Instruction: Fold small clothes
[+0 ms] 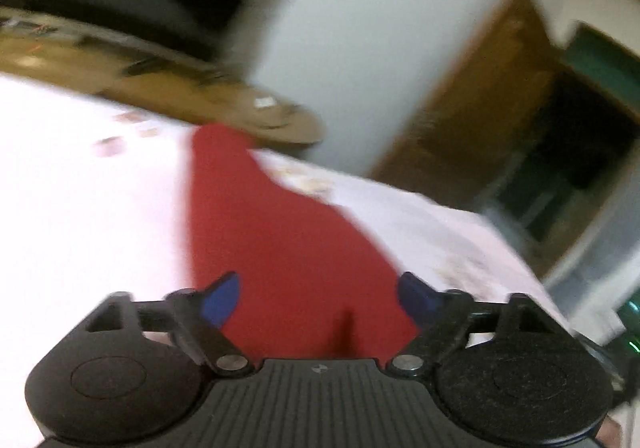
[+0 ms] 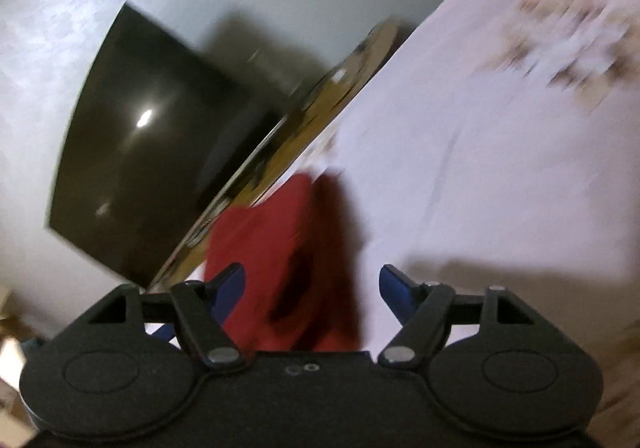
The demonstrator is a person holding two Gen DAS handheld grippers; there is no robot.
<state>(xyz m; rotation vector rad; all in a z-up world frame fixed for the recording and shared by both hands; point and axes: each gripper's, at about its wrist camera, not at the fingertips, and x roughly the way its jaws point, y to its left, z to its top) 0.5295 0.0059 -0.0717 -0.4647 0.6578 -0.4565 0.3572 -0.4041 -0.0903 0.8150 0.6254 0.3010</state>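
A small red garment [image 1: 280, 240] lies on a white patterned bedsheet [image 1: 80, 207]. In the left wrist view it stretches away from my left gripper [image 1: 320, 298], whose blue-tipped fingers are spread wide with the cloth between and below them, not clamped. In the right wrist view the same red garment [image 2: 280, 248] lies bunched with a dark fold, just ahead of my right gripper [image 2: 314, 288], which is also open and empty. Both views are motion-blurred.
A wooden headboard edge [image 1: 192, 83] borders the sheet [image 2: 480, 167]. A dark screen [image 2: 152, 151] stands against the pale wall behind it. A wooden door [image 1: 480, 95] and dark doorway are at the right in the left wrist view.
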